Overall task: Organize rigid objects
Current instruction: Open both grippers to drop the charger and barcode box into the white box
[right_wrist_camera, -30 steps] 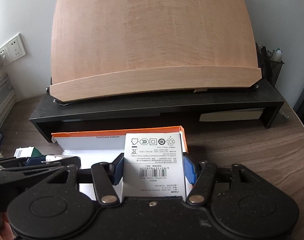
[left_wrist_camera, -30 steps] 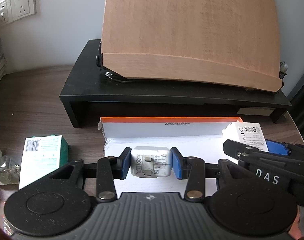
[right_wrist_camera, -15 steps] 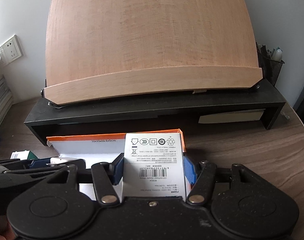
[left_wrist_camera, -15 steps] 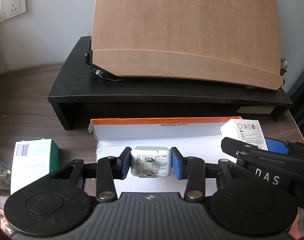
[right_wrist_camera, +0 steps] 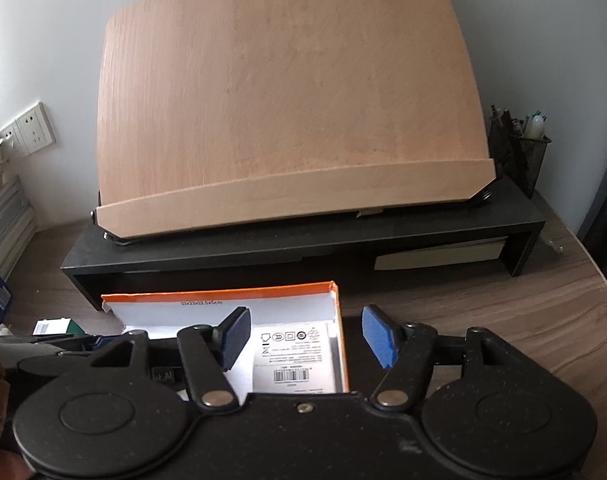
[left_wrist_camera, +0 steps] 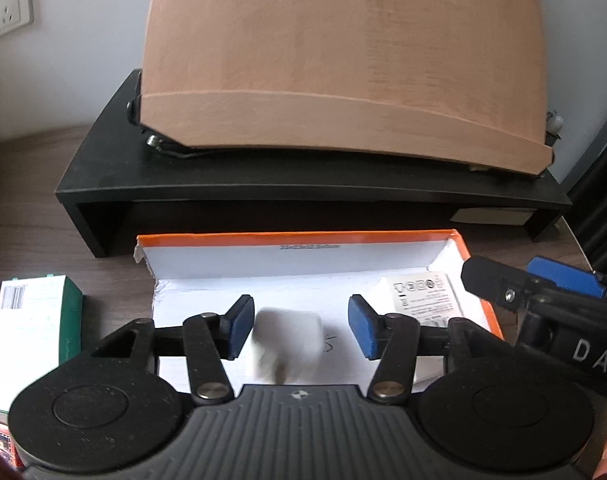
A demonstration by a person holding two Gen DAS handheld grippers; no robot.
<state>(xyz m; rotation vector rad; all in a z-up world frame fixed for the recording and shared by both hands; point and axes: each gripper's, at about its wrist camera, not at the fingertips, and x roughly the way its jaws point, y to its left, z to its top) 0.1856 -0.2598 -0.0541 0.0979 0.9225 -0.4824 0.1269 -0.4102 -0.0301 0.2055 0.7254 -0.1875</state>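
Note:
An open box with an orange rim and white inside lies on the desk; it also shows in the right wrist view. My left gripper is open above it. A white charger sits blurred between the jaws, touching neither pad. My right gripper is open over the box's right end. A small white carton with a barcode lies in the box below it, also seen in the left wrist view.
A black monitor riser with a tilted wooden board stands behind the box. A green and white carton lies on the desk to the left. A mesh pen holder stands at the back right.
Both grippers have opened. The charger has left the left jaws and is dropping into the box. The white carton has left the right jaws and lies in the box.

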